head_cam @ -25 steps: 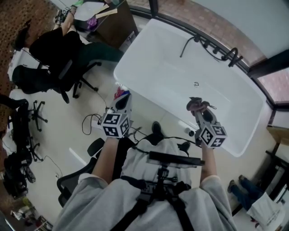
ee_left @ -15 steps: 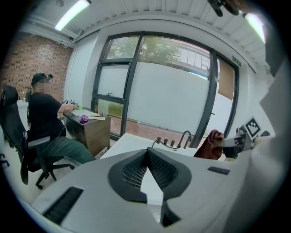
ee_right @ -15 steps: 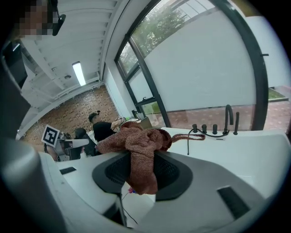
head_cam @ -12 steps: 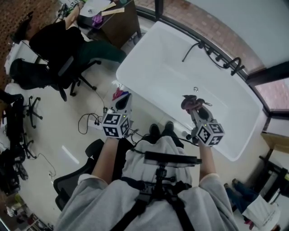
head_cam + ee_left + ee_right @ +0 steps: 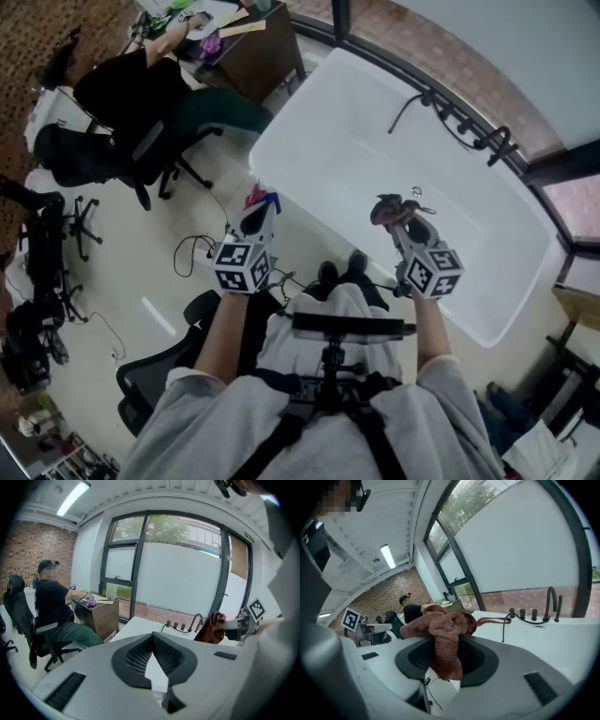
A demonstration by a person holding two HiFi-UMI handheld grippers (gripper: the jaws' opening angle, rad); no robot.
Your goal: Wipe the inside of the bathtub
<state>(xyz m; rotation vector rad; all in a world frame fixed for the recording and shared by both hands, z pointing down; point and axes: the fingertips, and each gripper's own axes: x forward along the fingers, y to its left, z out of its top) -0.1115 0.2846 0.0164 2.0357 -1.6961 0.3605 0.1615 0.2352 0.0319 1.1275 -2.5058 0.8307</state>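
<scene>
The right gripper (image 5: pixel 403 225) has its jaws clenched on a reddish-brown cloth (image 5: pixel 387 208). In the right gripper view the jaws (image 5: pixel 446 644) stand only a little apart, as far as the bunched fabric lets them. The cloth (image 5: pixel 440 627) fills the gap between the dark ribbed pads. Most of it bulges out past the jaw tips in a loose wad, a flap hangs down between the pads, and one thin cord of fabric trails off to the right.

The cloth is held in the air over the near side of the white bathtub (image 5: pixel 328 141), not resting on the tub's surface. In the head view it sits just short of the drain (image 5: pixel 415 191). The black faucet (image 5: pixel 494 141) stands on the far rim, to the right.

The left gripper (image 5: pixel 258 214) is over the floor, left of the tub's near rim and well apart from the cloth. In the left gripper view its jaws (image 5: pixel 152 637) are pressed together at the tips, with nothing between them. That view also shows the right gripper (image 5: pixel 236 625) with the cloth (image 5: pixel 213 626) off to the right, in front of the faucet (image 5: pixel 199 620).

At far left a person (image 5: pixel 131 94) sits on an office chair at a wooden table (image 5: pixel 253 42). Cables (image 5: pixel 192 253) lie on the floor near the left gripper.
</scene>
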